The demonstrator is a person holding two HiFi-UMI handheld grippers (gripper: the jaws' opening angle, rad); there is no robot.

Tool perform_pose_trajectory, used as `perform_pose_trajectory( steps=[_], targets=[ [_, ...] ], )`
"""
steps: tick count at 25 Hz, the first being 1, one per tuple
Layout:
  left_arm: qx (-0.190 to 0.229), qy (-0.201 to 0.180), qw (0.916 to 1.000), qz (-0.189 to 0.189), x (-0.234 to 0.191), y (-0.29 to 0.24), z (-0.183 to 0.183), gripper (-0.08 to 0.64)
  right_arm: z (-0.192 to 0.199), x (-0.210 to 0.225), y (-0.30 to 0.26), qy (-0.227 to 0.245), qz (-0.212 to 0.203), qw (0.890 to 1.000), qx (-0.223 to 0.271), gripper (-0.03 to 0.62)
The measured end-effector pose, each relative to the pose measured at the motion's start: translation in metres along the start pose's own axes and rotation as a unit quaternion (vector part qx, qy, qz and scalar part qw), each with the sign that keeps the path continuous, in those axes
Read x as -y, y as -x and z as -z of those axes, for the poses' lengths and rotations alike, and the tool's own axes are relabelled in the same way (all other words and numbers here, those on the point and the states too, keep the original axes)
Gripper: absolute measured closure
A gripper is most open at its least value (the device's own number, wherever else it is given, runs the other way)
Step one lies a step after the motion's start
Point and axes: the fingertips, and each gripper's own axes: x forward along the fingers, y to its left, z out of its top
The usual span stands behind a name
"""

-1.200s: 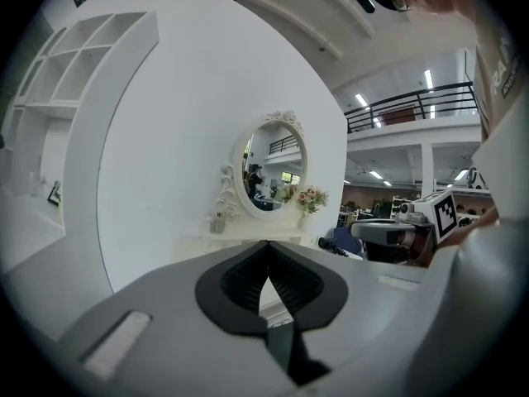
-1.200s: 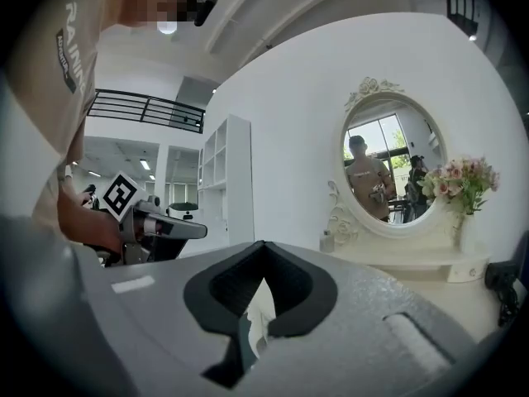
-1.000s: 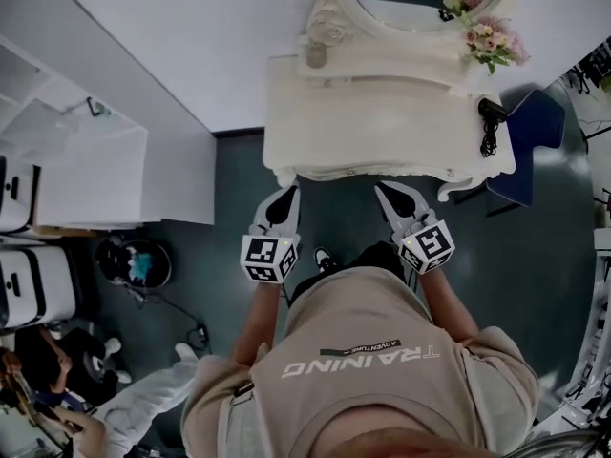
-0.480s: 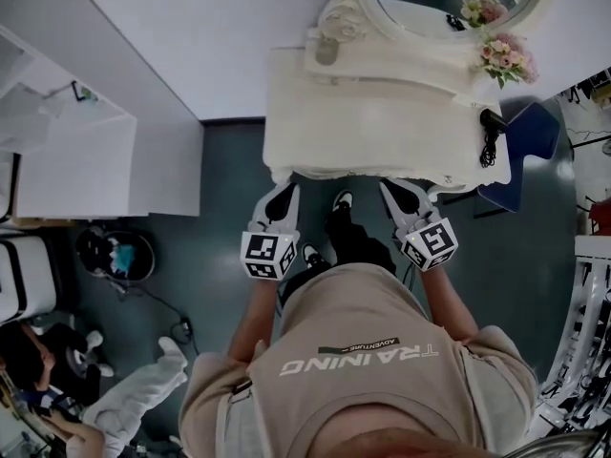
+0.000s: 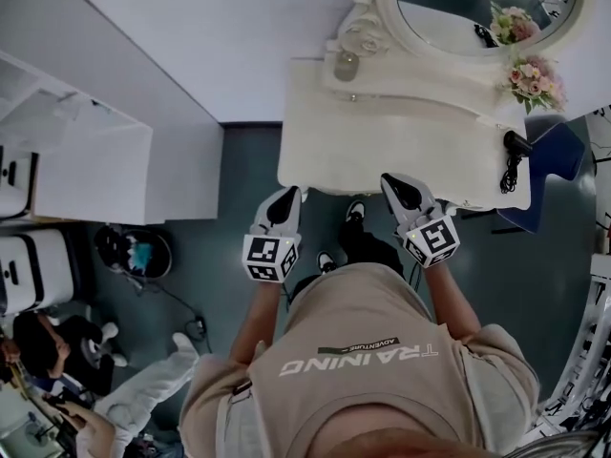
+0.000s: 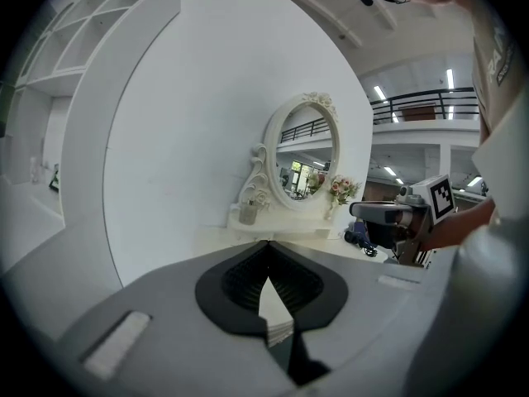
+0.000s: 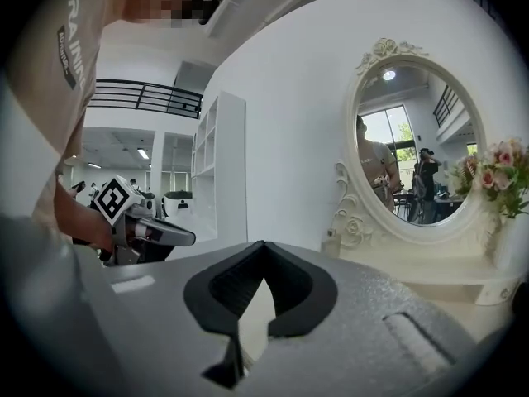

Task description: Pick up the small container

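I wear a beige T-shirt (image 5: 382,408) with short sleeves. Across it runs a white TRAINING print (image 5: 361,360), upside down as seen from my head, with a thin dark strip lettered ADVENTURE just beyond it. Further beyond the print show my black trousers (image 5: 372,248) and 2 black-and-white shoes (image 5: 355,210). To the print's left, my left gripper (image 5: 285,197) is a pale grey shell with black ribbed lining. To the print's right, my right gripper (image 5: 391,181) matches it. Each carries 1 white cube (image 5: 268,258) bearing black square markers.
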Motion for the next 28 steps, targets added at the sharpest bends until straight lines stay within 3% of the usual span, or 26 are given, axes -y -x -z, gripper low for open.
perform_pose_trajectory(
  steps=[6,14,18,28],
  targets=[
    [-0.011,-0.042,0.9989,0.016,0.005,-0.068,-0.034,0.543,0.017,0.066,-0.021,0.012,0.022,1.0,-0.016,0.59],
    [-0.013,-0.051,0.9983,0.025,0.007,-0.163,-0.079,0.543,0.011,0.146,-0.051,-0.012,0.017,1.0,-0.005,0.589],
    [-0.011,-0.056,0.9982,0.021,0.005,-0.196,-0.092,0.543,0.015,0.171,-0.064,-0.013,0.008,1.0,-0.008,0.59],
    [-0.029,-0.068,0.9964,0.041,-0.008,-0.238,-0.099,0.543,0.007,0.207,-0.077,-0.024,0.041,0.999,-0.011,0.59]
  ],
)
